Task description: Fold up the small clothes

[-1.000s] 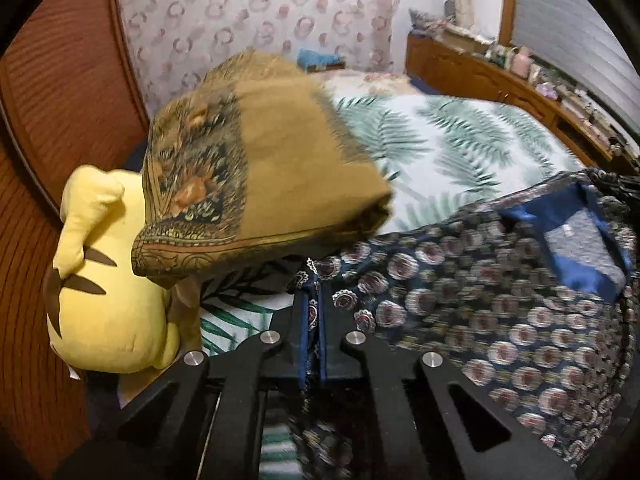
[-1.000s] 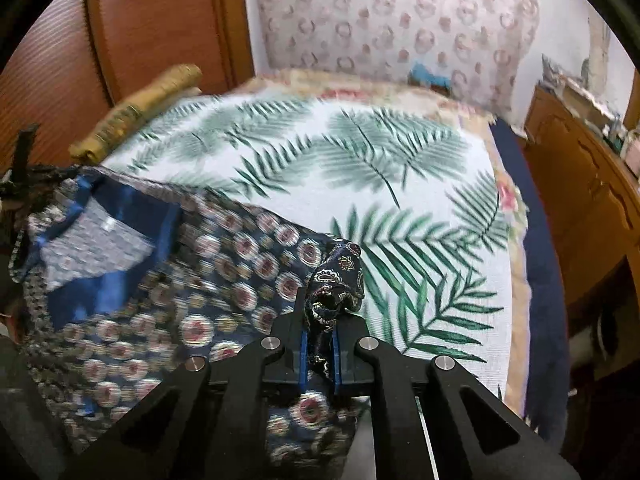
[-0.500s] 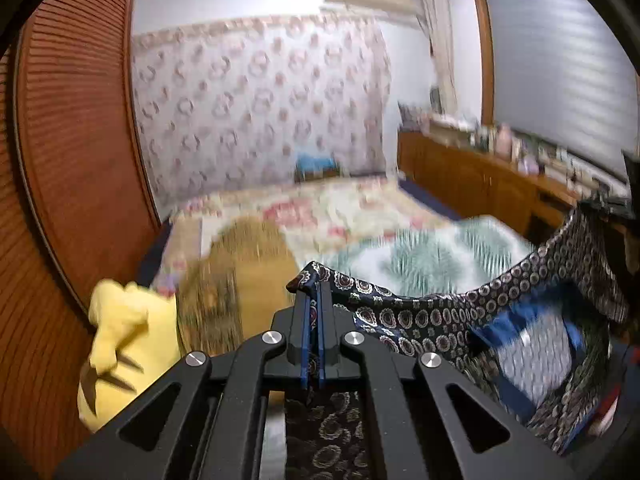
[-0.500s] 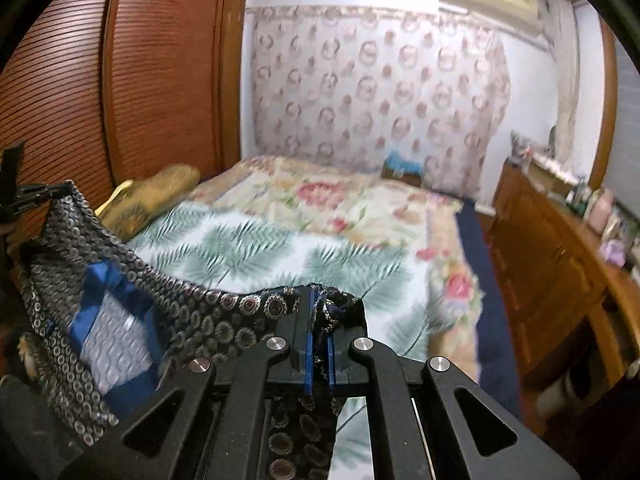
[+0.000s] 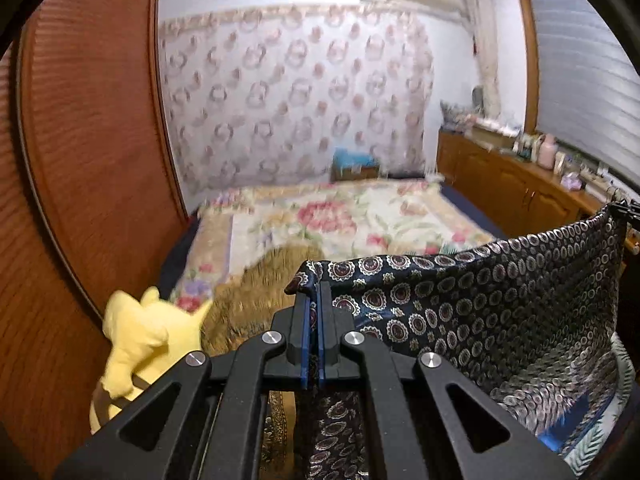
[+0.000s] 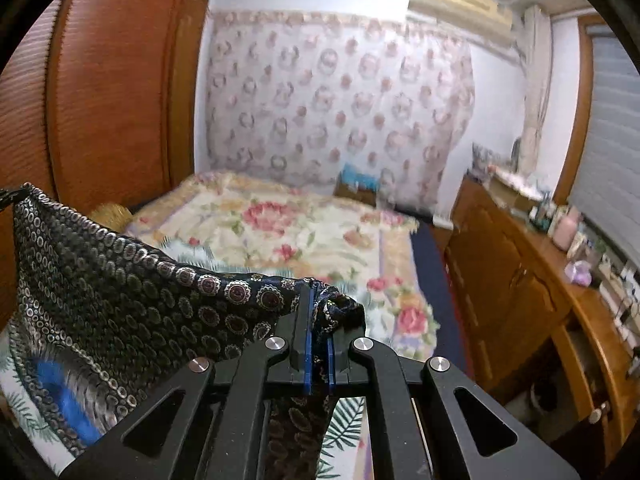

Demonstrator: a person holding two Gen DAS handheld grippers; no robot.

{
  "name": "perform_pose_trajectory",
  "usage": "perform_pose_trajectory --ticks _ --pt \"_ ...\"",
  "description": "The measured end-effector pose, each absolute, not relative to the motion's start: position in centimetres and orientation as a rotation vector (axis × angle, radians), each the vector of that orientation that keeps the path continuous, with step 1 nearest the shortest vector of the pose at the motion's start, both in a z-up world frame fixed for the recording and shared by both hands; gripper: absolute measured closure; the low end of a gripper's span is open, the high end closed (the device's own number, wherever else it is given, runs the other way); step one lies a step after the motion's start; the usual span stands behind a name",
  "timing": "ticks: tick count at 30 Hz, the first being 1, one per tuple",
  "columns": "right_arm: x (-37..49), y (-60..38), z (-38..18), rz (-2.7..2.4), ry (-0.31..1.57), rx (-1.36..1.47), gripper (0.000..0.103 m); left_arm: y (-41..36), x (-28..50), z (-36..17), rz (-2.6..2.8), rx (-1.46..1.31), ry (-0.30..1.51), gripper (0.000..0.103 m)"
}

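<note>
Above the bed (image 6: 304, 232), both tongs (image 5: 314, 304) (image 6: 318, 312), clamped on the patterned garment (image 5: 480, 312), have raised it higher.

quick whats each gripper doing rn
Left gripper: closed, holding one corner of the patterned garment.
Right gripper: closed, holding another corner.

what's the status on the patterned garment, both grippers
Left hand-held gripper shut on patterned garment. Right hand-held gripper shut on other corner. Garment stretched between, raised above bed. Nothing blocking.
</note>
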State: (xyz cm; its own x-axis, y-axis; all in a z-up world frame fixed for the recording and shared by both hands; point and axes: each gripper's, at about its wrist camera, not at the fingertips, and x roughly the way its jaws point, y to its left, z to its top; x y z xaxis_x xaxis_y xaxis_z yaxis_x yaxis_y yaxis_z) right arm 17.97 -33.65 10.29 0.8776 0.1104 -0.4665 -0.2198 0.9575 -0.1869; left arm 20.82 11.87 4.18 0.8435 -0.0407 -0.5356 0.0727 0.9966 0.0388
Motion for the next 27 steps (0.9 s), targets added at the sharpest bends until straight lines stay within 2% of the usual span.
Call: perform_pose_trajectory --ticks 5,11,13,15,16,19,21,22,27 --pt "20.7 -31.8 7.2 0.150 0.542 -0.240 0.099 11.6 22.4 1.8 -0.047 0.063 0.604 0.100" --pt "22.3 -30.2 8.6 0.117 0.552 -0.246 0.099 11.6 22.2 2.0 -0.037 0.086 0.604 0.100" --pt "23.5 -29.9 9.1 0.100 0.567 -0.244 0.093 11.6 22.4 2.3 -0.030 0.083 0.607 0.099" --pt "23.7 -29.3 9.3 0.088 0.577 -0.245 0.091 11.7 22.2 2.5 -0.020 0.067 0.600 0.085" --pt "23.8 -28.9 9.2 0.087 0.579 -0.247 0.090 11.8 21.9 2.7 -0.010 0.065 0.586 0.083" --pt "23.9 -28.4 8.8 0.104 0.587 -0.260 0.074 12.1 21.5 2.7 -0.013 0.066 0.566 0.064" --pt "23.5 -28.3 8.9 0.113 0.593 -0.265 0.039 12.3 21.4 2.5 -0.027 0.063 0.564 0.060" --pt "23.3 -28.5 9.0 0.105 0.590 -0.270 0.034 12.5 21.3 2.3 -0.033 0.064 0.570 0.058" --pt "22.9 -29.0 8.8 0.108 0.604 -0.241 0.032 13.2 20.6 1.2 -0.066 0.062 0.602 0.027"
